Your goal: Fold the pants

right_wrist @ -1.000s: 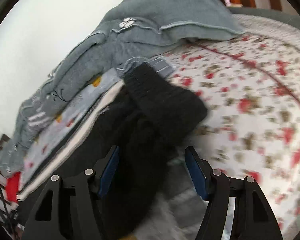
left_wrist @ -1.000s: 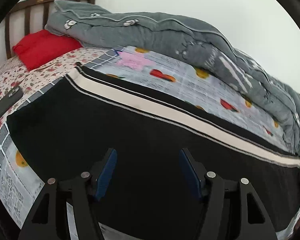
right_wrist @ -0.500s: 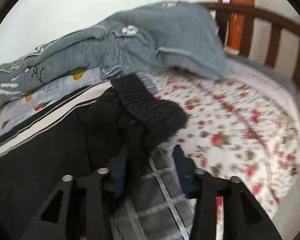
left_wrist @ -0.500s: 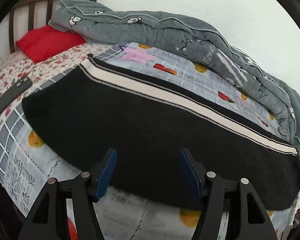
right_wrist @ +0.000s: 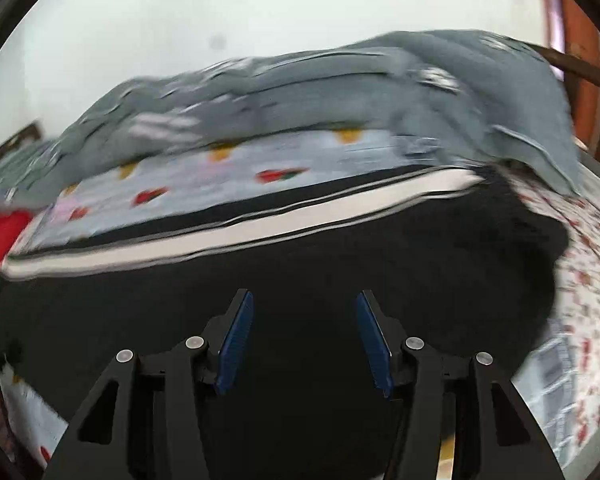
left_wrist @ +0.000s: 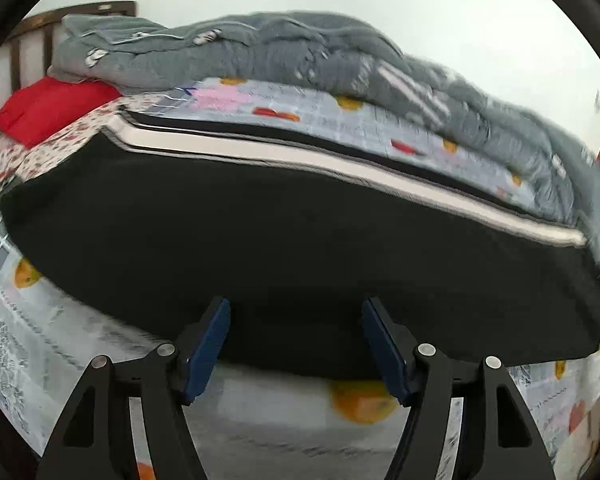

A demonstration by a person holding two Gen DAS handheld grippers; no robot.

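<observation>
Black knit pants with a cream side stripe [left_wrist: 300,232] lie flat along the fruit-print grey bedsheet [left_wrist: 380,128], below the rumpled grey quilt [left_wrist: 284,52]. My left gripper [left_wrist: 296,332] hangs at the near hem, jaws opening, nothing pinched. My right gripper [right_wrist: 305,332] sits over the cloth, jaws opening; blur leaves contact uncertain, probably none.

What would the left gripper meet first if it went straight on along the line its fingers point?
Probably the black pants: their near edge lies just ahead of the left gripper, whose jaws are opening with nothing between them. Depth is uncertain.
</observation>
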